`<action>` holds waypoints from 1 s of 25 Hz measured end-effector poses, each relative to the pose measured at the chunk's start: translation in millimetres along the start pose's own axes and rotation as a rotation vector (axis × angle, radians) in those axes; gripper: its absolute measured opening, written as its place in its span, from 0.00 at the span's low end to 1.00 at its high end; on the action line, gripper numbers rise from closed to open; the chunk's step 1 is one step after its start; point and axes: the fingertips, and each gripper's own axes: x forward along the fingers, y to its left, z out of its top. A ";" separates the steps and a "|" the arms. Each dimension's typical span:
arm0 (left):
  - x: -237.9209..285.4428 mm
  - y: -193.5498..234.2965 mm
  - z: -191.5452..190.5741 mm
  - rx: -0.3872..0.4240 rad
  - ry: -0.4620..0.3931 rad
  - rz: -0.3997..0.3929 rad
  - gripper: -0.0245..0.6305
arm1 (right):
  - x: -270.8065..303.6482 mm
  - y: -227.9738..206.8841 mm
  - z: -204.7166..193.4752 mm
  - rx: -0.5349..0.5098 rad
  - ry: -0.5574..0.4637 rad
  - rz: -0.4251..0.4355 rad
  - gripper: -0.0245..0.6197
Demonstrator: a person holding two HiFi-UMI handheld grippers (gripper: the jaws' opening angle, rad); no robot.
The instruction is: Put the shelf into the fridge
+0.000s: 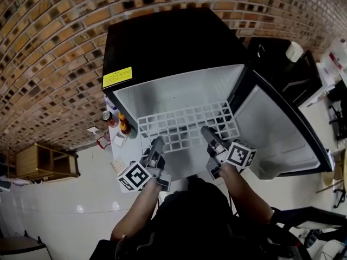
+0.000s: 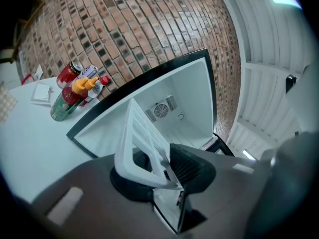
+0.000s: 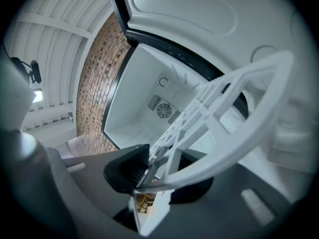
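Observation:
A white grid shelf [image 1: 187, 124] is held level at the mouth of the small black fridge [image 1: 162, 47], whose white inside [image 1: 179, 93] shows a round fan grille [image 2: 160, 110] on the back wall. My left gripper [image 1: 156, 145] is shut on the shelf's near left edge [image 2: 142, 148]. My right gripper [image 1: 209, 133] is shut on the near right edge [image 3: 199, 128]. The fridge door [image 1: 274, 137] stands open to the right.
Left of the fridge on the white floor stand a red can [image 2: 67, 73], a green bottle [image 2: 64, 103] and a yellow-capped bottle [image 2: 84, 85], with small white boxes [image 2: 41, 91] near them. A brick wall [image 1: 49, 53] runs behind. A wooden crate [image 1: 40, 161] sits far left.

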 end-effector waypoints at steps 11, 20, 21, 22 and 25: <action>11.9 -5.6 7.1 0.038 -0.018 -0.013 0.19 | 10.2 -1.6 14.1 0.003 0.002 0.023 0.24; 18.3 -2.9 11.2 0.035 -0.032 -0.010 0.19 | 16.6 -4.4 18.5 0.009 -0.002 0.018 0.24; 19.5 -2.3 12.6 0.036 -0.032 -0.008 0.19 | 18.4 -5.0 19.1 0.012 -0.002 0.015 0.24; 20.8 -1.7 13.8 0.037 -0.034 -0.007 0.19 | 20.2 -5.9 20.0 0.015 -0.002 0.012 0.24; 25.0 0.2 17.0 0.036 -0.041 -0.005 0.19 | 26.2 -9.0 23.3 0.020 -0.001 0.007 0.24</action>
